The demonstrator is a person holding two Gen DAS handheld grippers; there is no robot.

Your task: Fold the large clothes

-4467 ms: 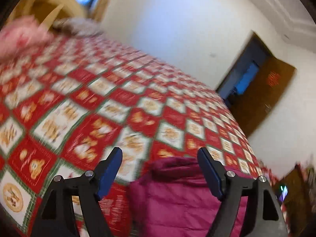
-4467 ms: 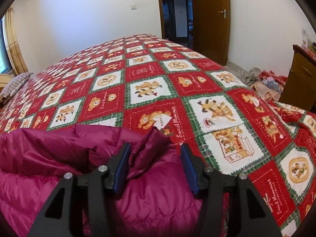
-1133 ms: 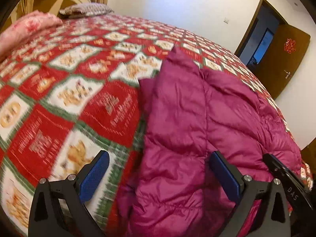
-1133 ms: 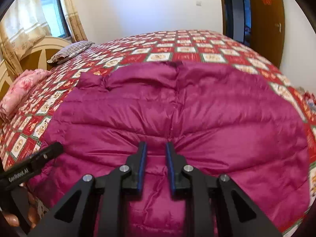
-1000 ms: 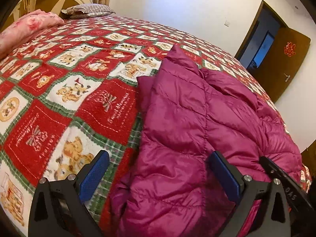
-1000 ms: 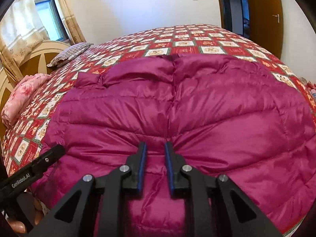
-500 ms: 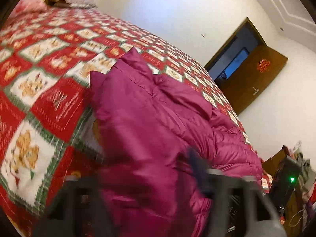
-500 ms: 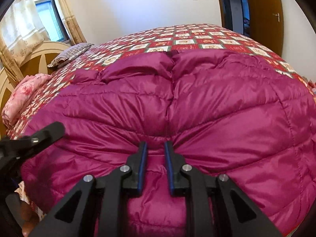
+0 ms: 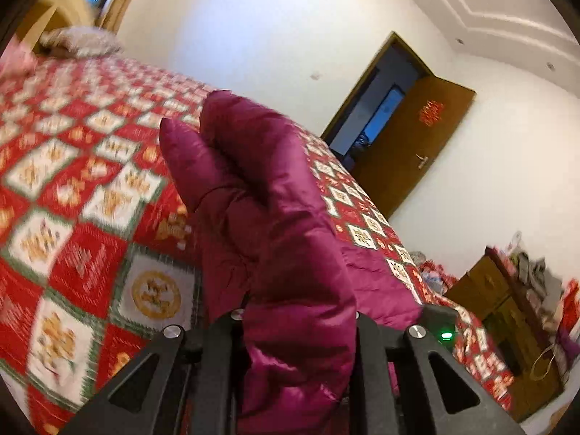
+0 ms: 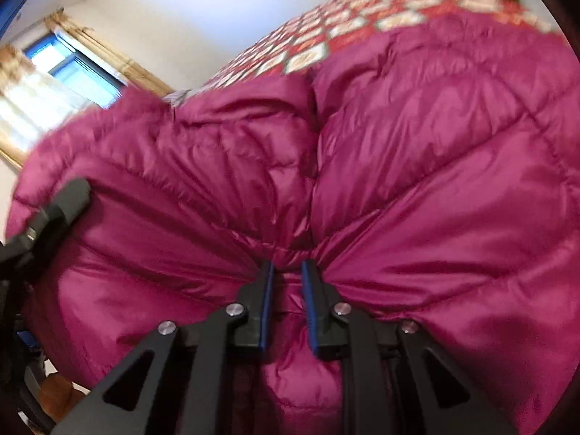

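A magenta puffer jacket point(image 9: 261, 181) lies on a bed with a red, white and green patchwork bedspread point(image 9: 72, 181). My left gripper point(image 9: 295, 326) has its jaws closing on the jacket's side edge. Padded fabric fills the gap and rises from the bed in a raised fold. In the right wrist view the jacket point(image 10: 417, 145) bulges across most of the frame. My right gripper point(image 10: 288, 266) is shut on a pinch of its near hem, with creases fanning out from the pads. The left gripper's black body point(image 10: 54, 210) shows at the jacket's left side.
A brown door point(image 9: 409, 145) stands open beyond the bed's far corner. A wooden cabinet point(image 9: 500, 301) with clutter and a heap of cloth point(image 9: 431, 272) sit to the right. A pillow point(image 9: 79, 41) lies at the headboard, and a curtained window point(image 10: 72, 69) is behind.
My left gripper went from wide open around the jacket's edge to closed on it, then rose, pulling the fabric up. My right gripper kept its pinch and rolled, tilting its view.
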